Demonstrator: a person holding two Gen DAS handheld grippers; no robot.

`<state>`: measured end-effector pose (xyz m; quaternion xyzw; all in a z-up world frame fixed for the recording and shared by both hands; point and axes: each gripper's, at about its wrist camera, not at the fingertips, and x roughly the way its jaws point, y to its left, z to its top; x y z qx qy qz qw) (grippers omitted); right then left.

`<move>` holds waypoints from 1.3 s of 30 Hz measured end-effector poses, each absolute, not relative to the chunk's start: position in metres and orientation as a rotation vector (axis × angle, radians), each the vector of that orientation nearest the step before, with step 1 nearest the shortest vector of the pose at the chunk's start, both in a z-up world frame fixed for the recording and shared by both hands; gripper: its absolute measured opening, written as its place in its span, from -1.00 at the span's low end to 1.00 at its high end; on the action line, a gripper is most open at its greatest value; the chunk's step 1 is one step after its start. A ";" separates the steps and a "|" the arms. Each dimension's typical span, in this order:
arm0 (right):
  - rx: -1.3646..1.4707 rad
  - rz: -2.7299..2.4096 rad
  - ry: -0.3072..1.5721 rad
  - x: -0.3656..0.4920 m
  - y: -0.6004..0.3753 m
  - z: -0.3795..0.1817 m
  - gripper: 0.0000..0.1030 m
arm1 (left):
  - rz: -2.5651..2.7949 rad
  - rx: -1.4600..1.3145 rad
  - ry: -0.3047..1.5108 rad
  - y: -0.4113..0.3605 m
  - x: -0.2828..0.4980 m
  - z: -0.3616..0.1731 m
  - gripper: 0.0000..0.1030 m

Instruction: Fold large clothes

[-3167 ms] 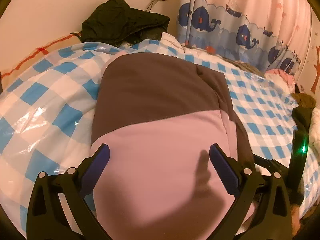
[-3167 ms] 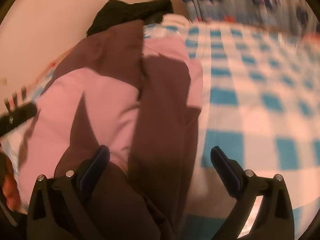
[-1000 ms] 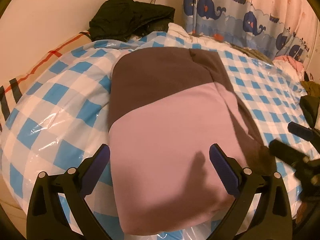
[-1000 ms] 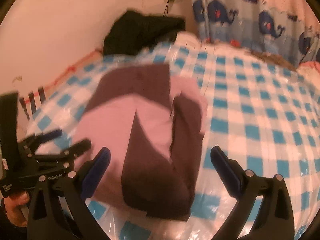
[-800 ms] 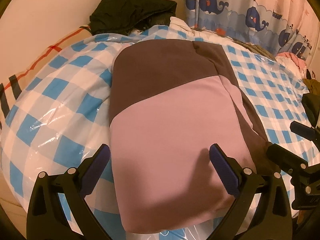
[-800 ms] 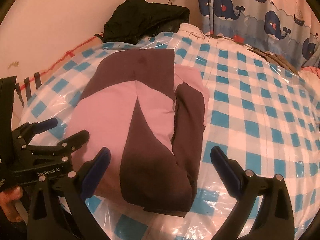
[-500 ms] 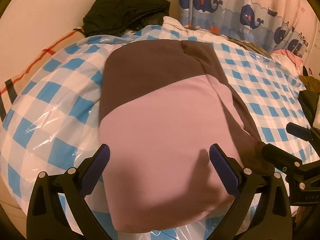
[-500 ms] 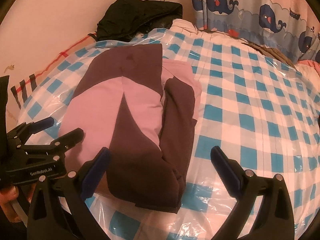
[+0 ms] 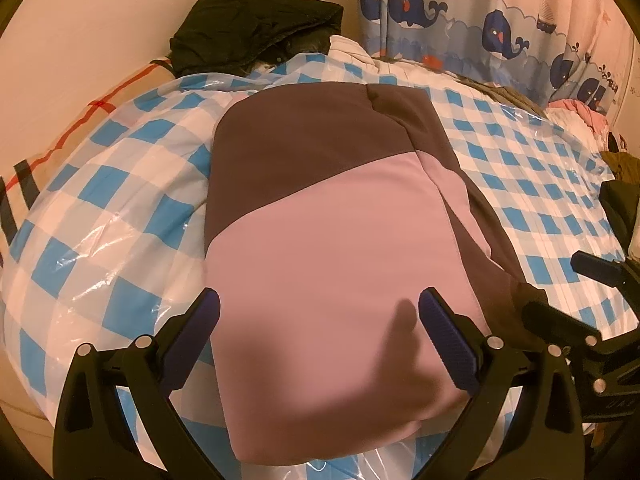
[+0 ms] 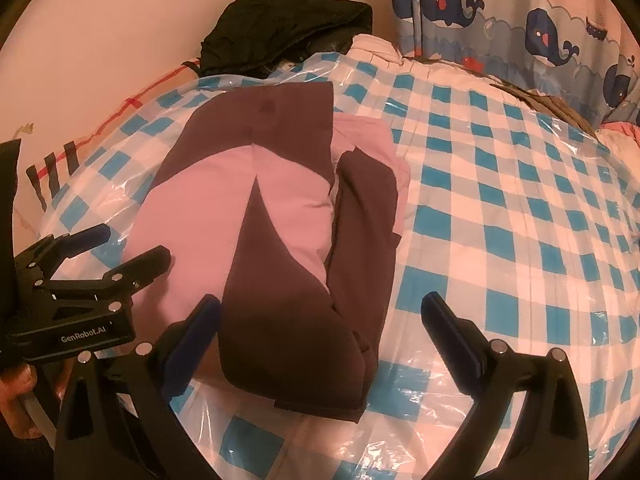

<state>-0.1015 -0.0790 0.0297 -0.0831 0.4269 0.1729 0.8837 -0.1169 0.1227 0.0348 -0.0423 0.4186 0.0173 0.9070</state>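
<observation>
A pink and dark brown garment (image 9: 332, 240) lies folded into a long block on the blue-checked bed cover (image 9: 120, 200). In the right wrist view the same garment (image 10: 276, 220) shows a brown sleeve folded along its right side. My left gripper (image 9: 320, 332) hovers open over the garment's near pink end, nothing between its fingers. My right gripper (image 10: 320, 328) is open too, above the near brown end. The left gripper (image 10: 100, 252) also shows at the left of the right wrist view, and the right gripper (image 9: 560, 296) at the right edge of the left wrist view.
A black jacket (image 9: 256, 24) is heaped against the wall at the bed's head. A whale-print curtain (image 9: 480, 20) hangs at the back right. More clothes (image 9: 580, 112) lie at the far right. Clear plastic (image 10: 440, 380) covers the checked bedding.
Both grippers have pulled back from the garment and stayed open. The right gripper moved from close over the folded sleeve to a wider, higher view. The garment lies still.
</observation>
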 end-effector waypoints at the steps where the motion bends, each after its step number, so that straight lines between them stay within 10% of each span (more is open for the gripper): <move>1: -0.173 0.361 0.889 -0.101 -0.079 0.030 0.87 | 0.036 -0.087 0.862 0.123 -0.117 0.035 0.85; 39: -0.191 0.365 0.947 -0.097 -0.079 0.016 0.86 | 0.041 -0.066 0.899 0.129 -0.115 0.026 0.85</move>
